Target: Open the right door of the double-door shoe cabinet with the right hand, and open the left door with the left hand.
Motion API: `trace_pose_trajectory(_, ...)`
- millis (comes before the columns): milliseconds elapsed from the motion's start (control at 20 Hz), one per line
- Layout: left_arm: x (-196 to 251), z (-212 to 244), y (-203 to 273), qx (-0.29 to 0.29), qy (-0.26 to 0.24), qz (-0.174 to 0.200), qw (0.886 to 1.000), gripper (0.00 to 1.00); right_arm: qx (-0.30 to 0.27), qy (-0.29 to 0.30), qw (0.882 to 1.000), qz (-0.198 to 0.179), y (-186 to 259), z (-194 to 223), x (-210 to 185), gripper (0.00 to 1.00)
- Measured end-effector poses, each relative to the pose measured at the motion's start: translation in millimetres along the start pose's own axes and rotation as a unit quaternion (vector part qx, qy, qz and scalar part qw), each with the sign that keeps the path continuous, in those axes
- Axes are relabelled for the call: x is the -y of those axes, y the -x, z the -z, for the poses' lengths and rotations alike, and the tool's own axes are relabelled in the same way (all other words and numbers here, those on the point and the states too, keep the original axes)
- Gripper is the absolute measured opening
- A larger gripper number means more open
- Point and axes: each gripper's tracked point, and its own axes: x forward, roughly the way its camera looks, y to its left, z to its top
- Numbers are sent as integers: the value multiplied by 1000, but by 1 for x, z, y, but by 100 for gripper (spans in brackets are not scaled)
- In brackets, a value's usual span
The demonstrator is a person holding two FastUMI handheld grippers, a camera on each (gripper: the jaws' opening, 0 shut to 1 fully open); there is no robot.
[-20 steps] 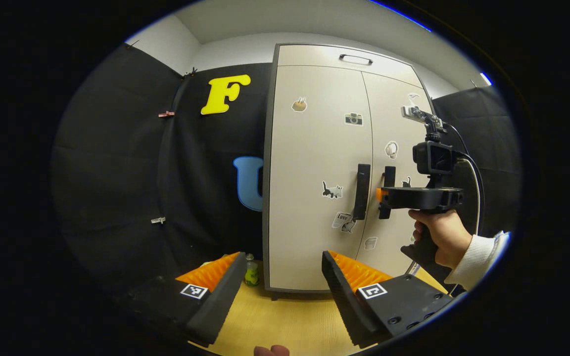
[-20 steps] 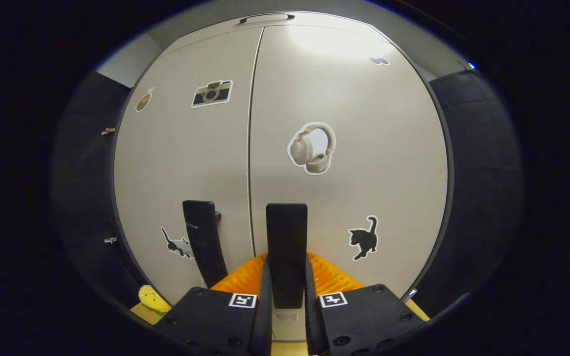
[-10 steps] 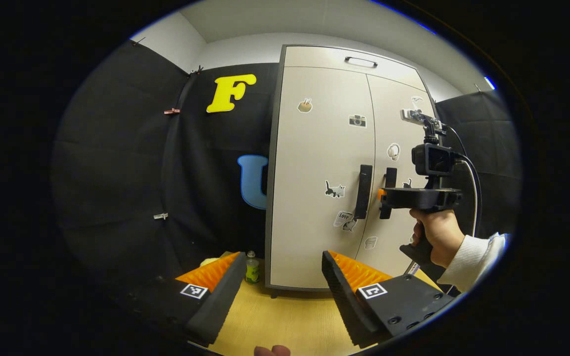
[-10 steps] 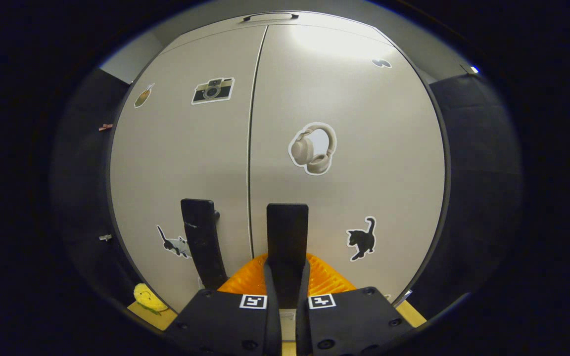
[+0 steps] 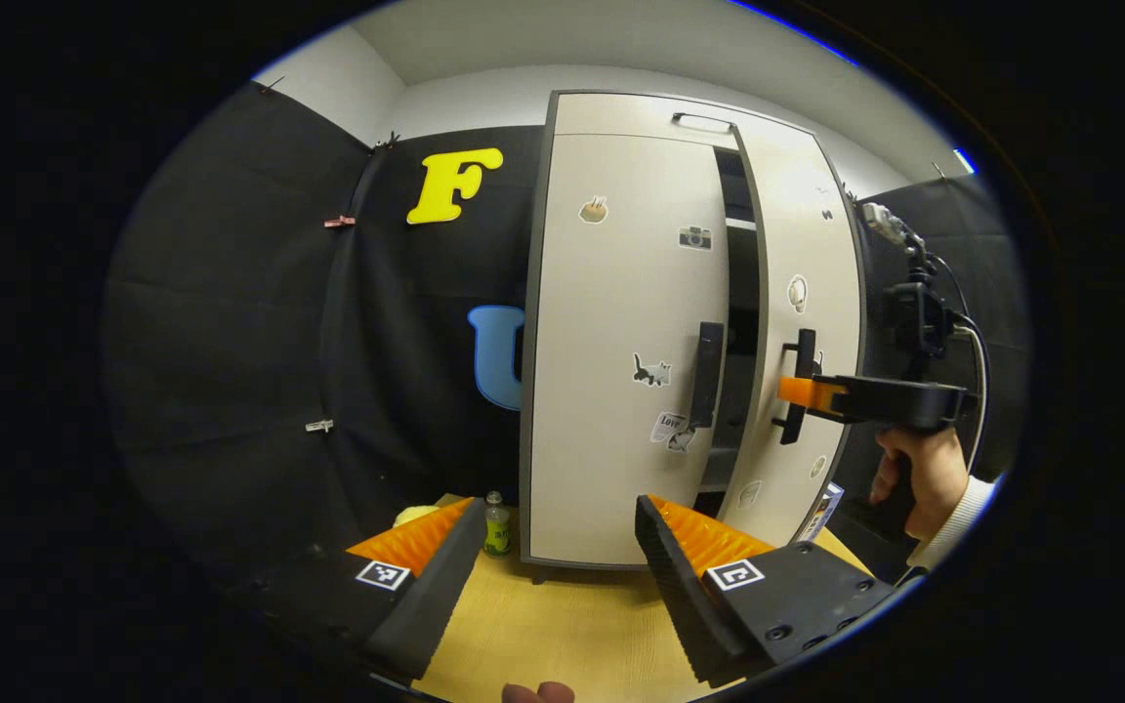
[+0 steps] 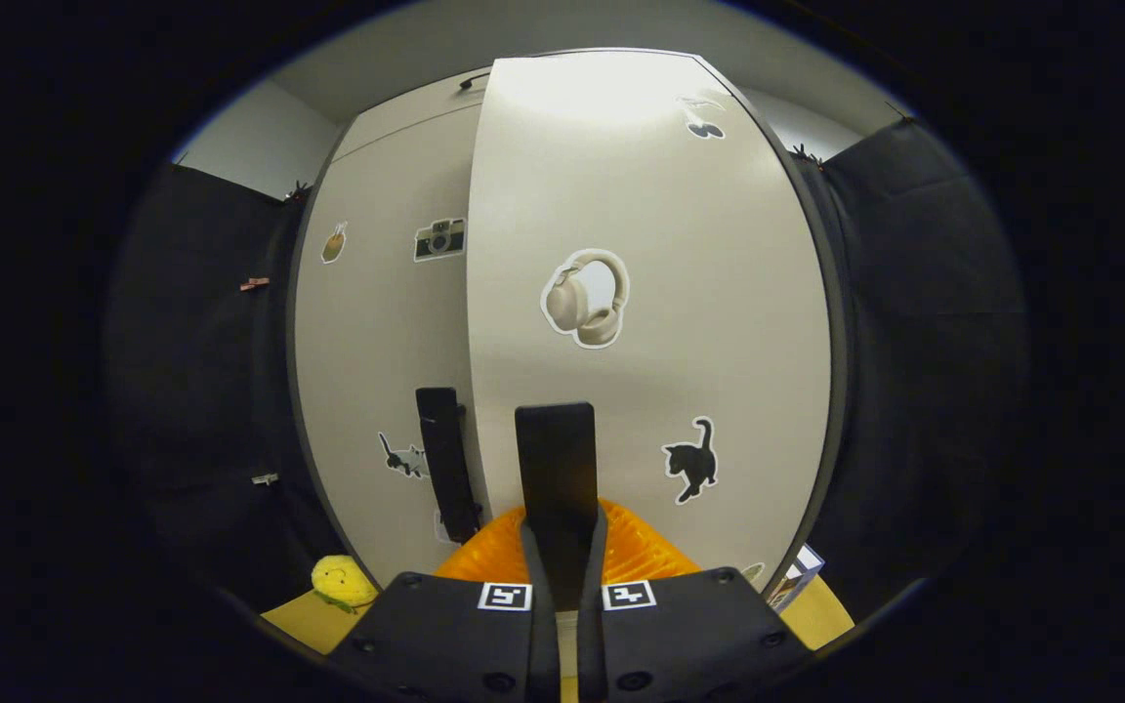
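The right gripper [image 6: 560,547] clamps the upright right door handle [image 6: 555,459], door [image 5: 802,322] ajar; the left gripper [image 5: 553,557] gapes wide.

Left gripper view faces the cabinet [image 5: 621,332] from farther back; right gripper view sits close.

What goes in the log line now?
right gripper: shut on right door handle | right door: ajar | left gripper: open | left door: closed
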Motion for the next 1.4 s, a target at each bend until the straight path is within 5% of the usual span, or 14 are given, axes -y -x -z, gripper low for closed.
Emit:
trace_pose_trajectory(650,41,1,7,-8,-15,30,999,95,11,-13,1000,-14,65,-7,44,11)
trace_pose_trajectory(1100,84,3,2,-11,-21,69,997,95,10,7,999,53,91,-11,90,10)
trace_pose_trajectory(1400,106,3,-3,-13,-20,87,996,95,-8,9,998,58,97,-12,114,9)
